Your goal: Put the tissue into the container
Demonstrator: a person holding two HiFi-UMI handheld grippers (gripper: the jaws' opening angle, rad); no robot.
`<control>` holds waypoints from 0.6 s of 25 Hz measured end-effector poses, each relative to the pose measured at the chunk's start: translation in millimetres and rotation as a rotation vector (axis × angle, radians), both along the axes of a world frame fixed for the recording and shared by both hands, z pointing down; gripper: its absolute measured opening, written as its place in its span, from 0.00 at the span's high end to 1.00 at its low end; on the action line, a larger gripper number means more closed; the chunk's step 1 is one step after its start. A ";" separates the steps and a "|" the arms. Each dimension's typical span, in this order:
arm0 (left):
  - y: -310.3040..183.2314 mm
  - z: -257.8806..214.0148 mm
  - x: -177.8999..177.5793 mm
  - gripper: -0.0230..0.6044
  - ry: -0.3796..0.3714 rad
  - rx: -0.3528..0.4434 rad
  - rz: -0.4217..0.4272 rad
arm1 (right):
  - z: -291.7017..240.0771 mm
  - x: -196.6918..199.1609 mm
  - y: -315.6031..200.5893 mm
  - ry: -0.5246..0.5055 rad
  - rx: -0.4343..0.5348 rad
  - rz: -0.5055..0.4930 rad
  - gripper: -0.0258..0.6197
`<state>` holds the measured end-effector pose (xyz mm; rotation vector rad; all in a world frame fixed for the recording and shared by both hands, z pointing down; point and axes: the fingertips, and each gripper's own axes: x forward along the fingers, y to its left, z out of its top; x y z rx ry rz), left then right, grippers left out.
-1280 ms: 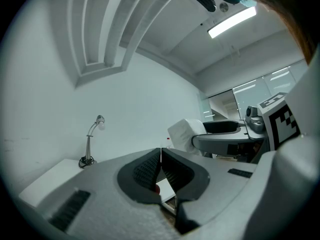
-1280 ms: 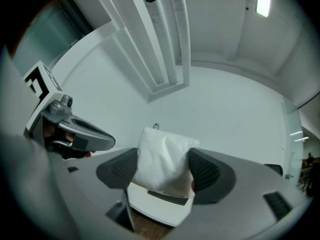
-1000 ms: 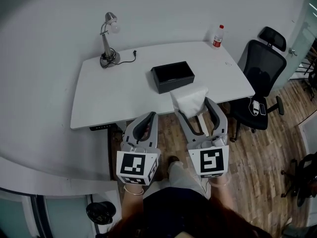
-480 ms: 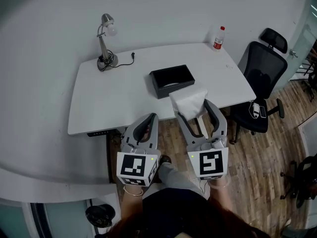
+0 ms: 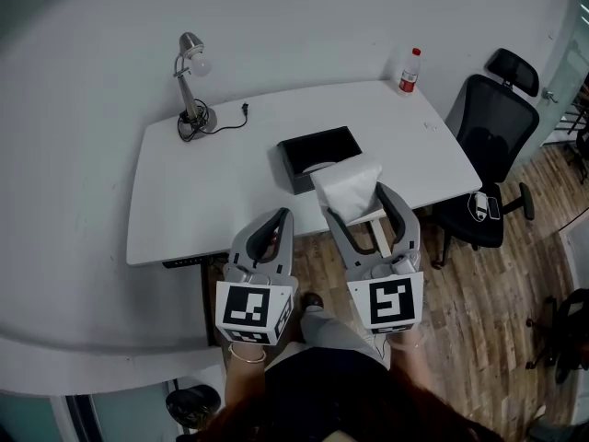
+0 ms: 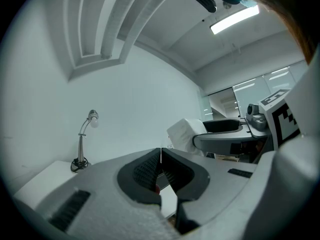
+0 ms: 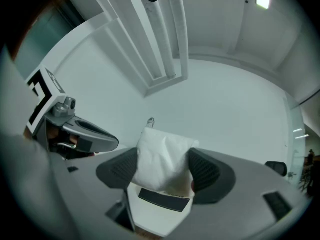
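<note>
A white pack of tissue (image 5: 350, 188) is pinched between the jaws of my right gripper (image 5: 353, 196), held in the air just in front of the table's near edge. In the right gripper view the tissue (image 7: 162, 158) fills the gap between the dark pads. The black open container (image 5: 318, 157) sits on the white table (image 5: 212, 191), right behind the tissue, which covers its near right corner. My left gripper (image 5: 279, 221) hangs lower left of the container, jaws pressed together on nothing; its closed tips (image 6: 160, 156) show in the left gripper view.
A desk lamp (image 5: 190, 86) with its cord stands at the table's far left corner, and a bottle with a red cap (image 5: 408, 71) at the far right. A black office chair (image 5: 492, 145) stands right of the table on the wooden floor.
Both grippers and the tissue have drawn closer to the table, and the tissue now overlaps the container's near corner. The grips have not altered.
</note>
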<state>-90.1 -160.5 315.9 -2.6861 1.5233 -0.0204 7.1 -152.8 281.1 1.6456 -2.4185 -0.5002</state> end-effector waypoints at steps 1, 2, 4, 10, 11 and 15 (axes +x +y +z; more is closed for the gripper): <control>-3.2 -0.2 1.1 0.92 -0.002 0.000 0.003 | -0.2 0.5 -3.3 -0.002 -0.002 0.000 0.44; -6.3 -0.2 1.9 0.92 -0.005 -0.001 0.005 | -0.3 0.8 -6.6 -0.003 -0.003 0.000 0.44; -12.9 -0.1 3.1 0.92 -0.010 -0.002 0.008 | 0.6 1.4 -13.3 -0.003 -0.008 0.000 0.44; -35.1 -1.1 4.4 0.92 -0.019 -0.002 0.007 | 6.3 5.3 -35.2 -0.007 -0.030 0.005 0.44; -38.8 -1.0 4.8 0.92 -0.021 -0.002 0.007 | 6.7 5.6 -38.9 -0.009 -0.031 0.005 0.44; -54.0 -1.0 6.3 0.92 -0.027 -0.004 0.010 | 7.4 5.4 -54.5 -0.007 -0.040 0.001 0.44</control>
